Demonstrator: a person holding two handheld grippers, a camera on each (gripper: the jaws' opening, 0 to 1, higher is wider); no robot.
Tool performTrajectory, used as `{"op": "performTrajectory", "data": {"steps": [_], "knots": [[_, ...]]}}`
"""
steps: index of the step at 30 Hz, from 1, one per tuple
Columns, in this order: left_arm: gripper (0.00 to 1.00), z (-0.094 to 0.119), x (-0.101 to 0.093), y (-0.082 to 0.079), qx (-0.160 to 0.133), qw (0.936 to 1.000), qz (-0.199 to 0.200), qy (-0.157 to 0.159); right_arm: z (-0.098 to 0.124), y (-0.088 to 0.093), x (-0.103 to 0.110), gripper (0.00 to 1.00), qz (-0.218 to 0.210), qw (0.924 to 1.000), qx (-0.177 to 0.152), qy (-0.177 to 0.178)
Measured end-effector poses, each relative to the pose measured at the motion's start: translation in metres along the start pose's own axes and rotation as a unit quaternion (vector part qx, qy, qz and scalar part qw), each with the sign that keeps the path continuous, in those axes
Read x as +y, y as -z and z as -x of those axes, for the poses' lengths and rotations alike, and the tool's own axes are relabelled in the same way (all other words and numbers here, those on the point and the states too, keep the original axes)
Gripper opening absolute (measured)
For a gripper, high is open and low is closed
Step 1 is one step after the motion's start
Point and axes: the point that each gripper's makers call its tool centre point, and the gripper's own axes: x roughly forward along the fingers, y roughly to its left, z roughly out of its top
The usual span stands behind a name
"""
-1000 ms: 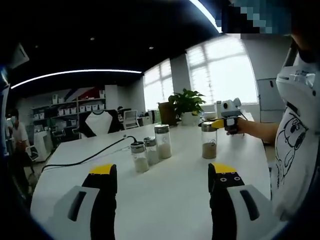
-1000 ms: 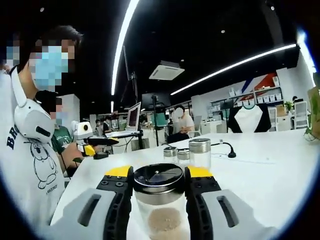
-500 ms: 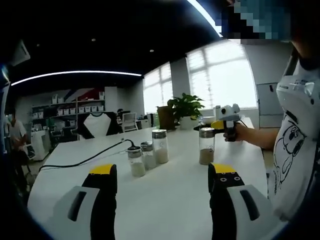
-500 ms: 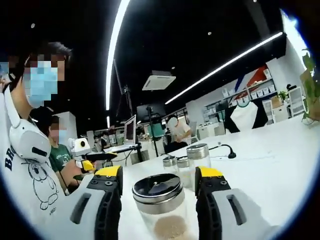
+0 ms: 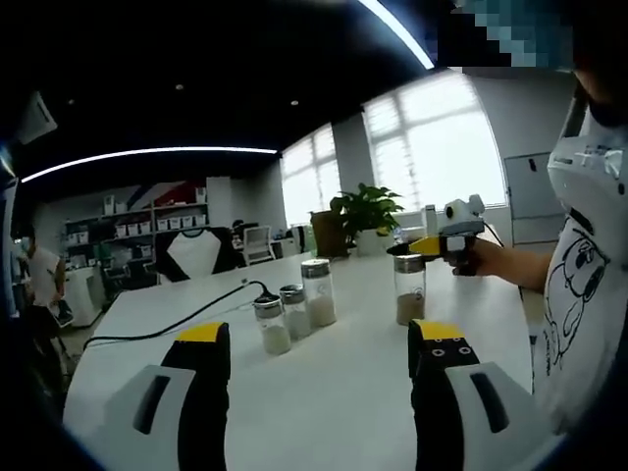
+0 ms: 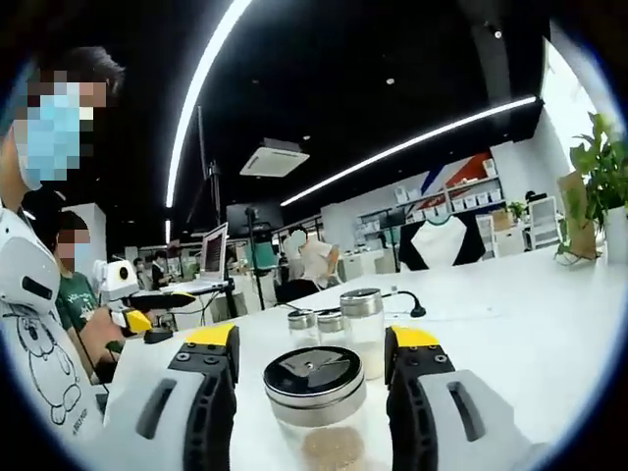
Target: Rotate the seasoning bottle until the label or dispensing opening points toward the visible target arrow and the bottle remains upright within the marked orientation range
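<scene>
The seasoning bottle [image 6: 321, 412] stands upright on the white worktop [image 6: 510, 324], between the jaws of the right tool [image 6: 314, 353]. The jaws are spread: a visible gap remains on each side of the bottle's dark metal lid, so neither jaw touches it. The bottle is clear glass with tan granules in its lower part.

In the left gripper view, the same bottle [image 5: 409, 289] appears near the right side of the worktop [image 5: 324, 392], with the right tool [image 5: 424, 245] at lid height and a hand [image 5: 478, 257] gripping its handle; the forearm runs off to the right, roughly level with the worktop.

The left tool [image 5: 319, 343] hovers low over the near part of the worktop, well apart from every bottle, its jaws wide and holding nothing.

Three further shaker bottles [image 5: 294, 312] stand in a close row left of the seasoning bottle, apart from it. A black cable [image 5: 177, 319] runs across the worktop behind them. A potted plant [image 5: 368, 211] stands at the far end.
</scene>
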Motion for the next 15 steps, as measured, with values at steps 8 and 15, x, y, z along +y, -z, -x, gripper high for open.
{"op": "performTrajectory", "data": {"steps": [8,15], "knots": [[0.78,0.008,0.006,0.004,0.010,0.9999,-0.003,-0.012,0.000,0.003,0.001,0.40,0.015,0.9998,0.013,-0.008],[0.77,0.007,0.001,-0.010,-0.021,0.9994,0.024,0.014,0.001,0.005,0.007,0.40,0.017,0.9976,0.025,-0.063]]}}
